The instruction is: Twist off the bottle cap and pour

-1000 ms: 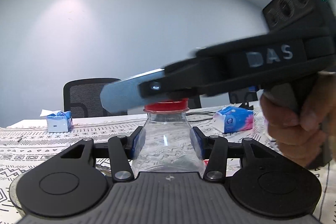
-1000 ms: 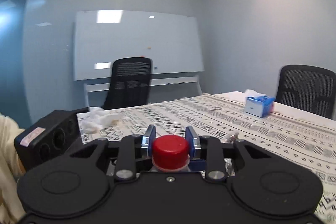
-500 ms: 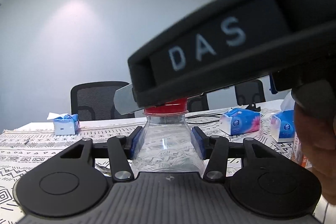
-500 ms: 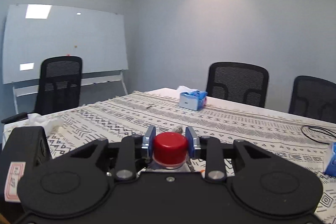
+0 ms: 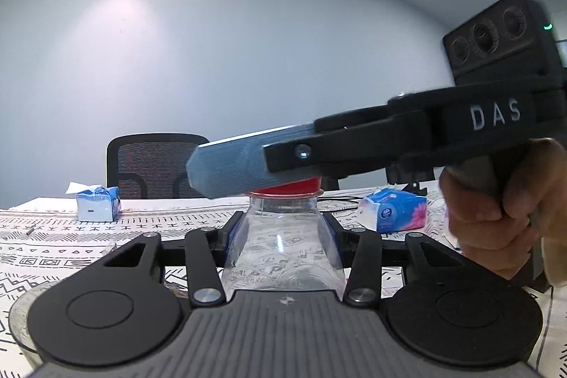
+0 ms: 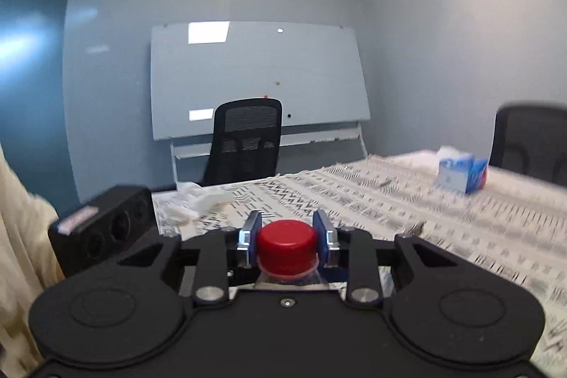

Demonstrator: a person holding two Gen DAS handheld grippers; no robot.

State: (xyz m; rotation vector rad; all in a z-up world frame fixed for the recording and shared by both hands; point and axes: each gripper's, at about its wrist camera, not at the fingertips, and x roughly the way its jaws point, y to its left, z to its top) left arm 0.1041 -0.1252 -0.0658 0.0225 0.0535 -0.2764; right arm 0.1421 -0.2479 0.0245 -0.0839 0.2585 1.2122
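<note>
A clear plastic bottle [image 5: 283,257] stands upright at the centre of the left wrist view. My left gripper [image 5: 283,231] is shut on its shoulder, a blue pad on each side. The red cap [image 6: 286,245] sits on the neck, and my right gripper [image 6: 286,236] is shut on it from both sides. From the left wrist view the right gripper comes in from the right, held by a hand [image 5: 496,211]. One of its grey-blue fingers [image 5: 234,165] hides most of the cap [image 5: 294,191]. The bottle's lower part is hidden behind my left gripper's body.
The table wears a black-and-white patterned cloth [image 6: 443,218]. Tissue boxes [image 5: 97,208] [image 5: 393,213] sit at the far side, with crumpled tissues [image 6: 198,201] near an office chair [image 6: 244,144]. A clear rim [image 5: 16,321] shows at the lower left. A cream sleeve [image 6: 17,254] is at the left.
My right gripper has swung around the cap, first one way and then back, staying shut on it. The left gripper kept its hold on the bottle.
</note>
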